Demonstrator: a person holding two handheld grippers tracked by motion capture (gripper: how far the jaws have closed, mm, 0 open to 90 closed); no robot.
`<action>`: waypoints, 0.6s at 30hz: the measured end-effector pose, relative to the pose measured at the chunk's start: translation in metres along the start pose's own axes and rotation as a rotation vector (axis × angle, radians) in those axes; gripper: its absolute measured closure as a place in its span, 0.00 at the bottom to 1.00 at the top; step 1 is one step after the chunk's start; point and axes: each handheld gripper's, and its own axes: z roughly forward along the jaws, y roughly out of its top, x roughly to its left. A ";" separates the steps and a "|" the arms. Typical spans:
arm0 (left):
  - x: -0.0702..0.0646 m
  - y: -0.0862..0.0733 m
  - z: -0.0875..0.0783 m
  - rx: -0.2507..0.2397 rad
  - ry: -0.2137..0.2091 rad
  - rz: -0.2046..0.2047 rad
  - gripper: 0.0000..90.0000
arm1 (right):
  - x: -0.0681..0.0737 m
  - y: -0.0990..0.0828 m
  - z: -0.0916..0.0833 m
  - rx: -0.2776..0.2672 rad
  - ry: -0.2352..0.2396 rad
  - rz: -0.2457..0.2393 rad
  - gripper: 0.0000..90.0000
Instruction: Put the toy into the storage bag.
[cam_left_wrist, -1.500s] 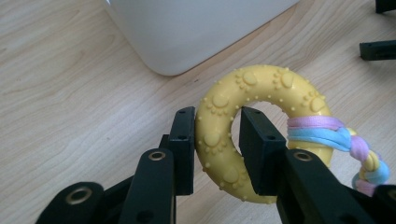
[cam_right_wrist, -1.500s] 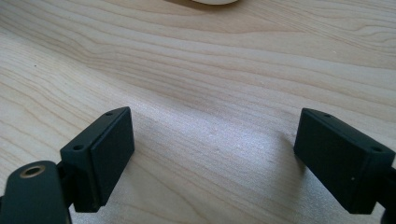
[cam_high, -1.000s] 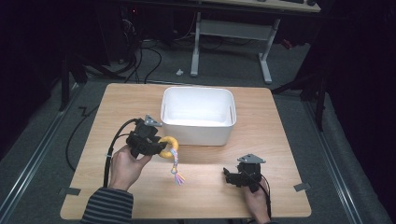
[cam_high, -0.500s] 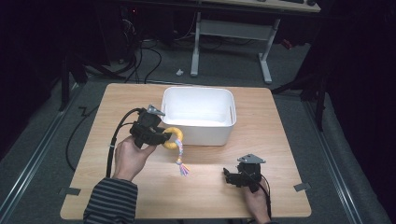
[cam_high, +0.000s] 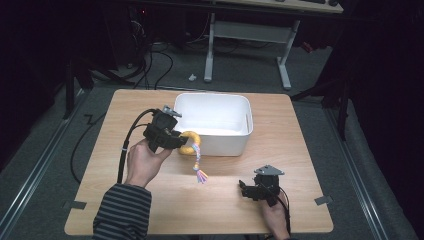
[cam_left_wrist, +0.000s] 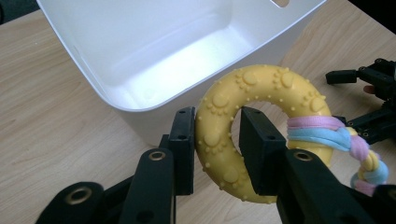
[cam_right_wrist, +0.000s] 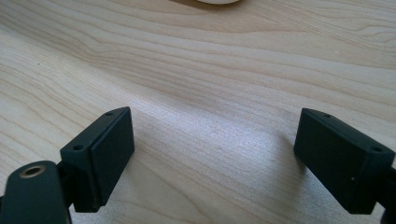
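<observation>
The yellow rubber ring toy is pinched between the pads of the left tongs, one pad inside the ring's hole and one against its outer side. Its braided rope tail, in pink, blue and yellow, hangs free below the ring, and the frayed end is seen clear of the counter. Compared with a second ago, the toy has been lifted off the wood and carried toward the white plastic bin, which stands near the counter's far edge. The ring is now held just beside the bin's near wall, level with its rim but not yet over the opening. From this it is judged that pick-up is finished and that the placing into the bin remains: the toy has to be taken higher and past the rim before it is released. The right tongs are spread wide with nothing between them, resting low near the counter's near right corner.
</observation>
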 end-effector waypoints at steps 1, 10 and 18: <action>0.000 0.002 0.000 -0.002 -0.004 0.001 0.75 | 0.000 0.000 0.000 0.000 0.001 0.000 0.14; -0.006 0.020 0.003 0.003 -0.006 0.011 0.75 | 0.000 0.000 0.000 -0.001 0.002 -0.005 0.14; -0.008 0.034 0.006 0.004 -0.009 0.007 0.75 | 0.000 0.000 0.000 -0.001 0.005 -0.007 0.14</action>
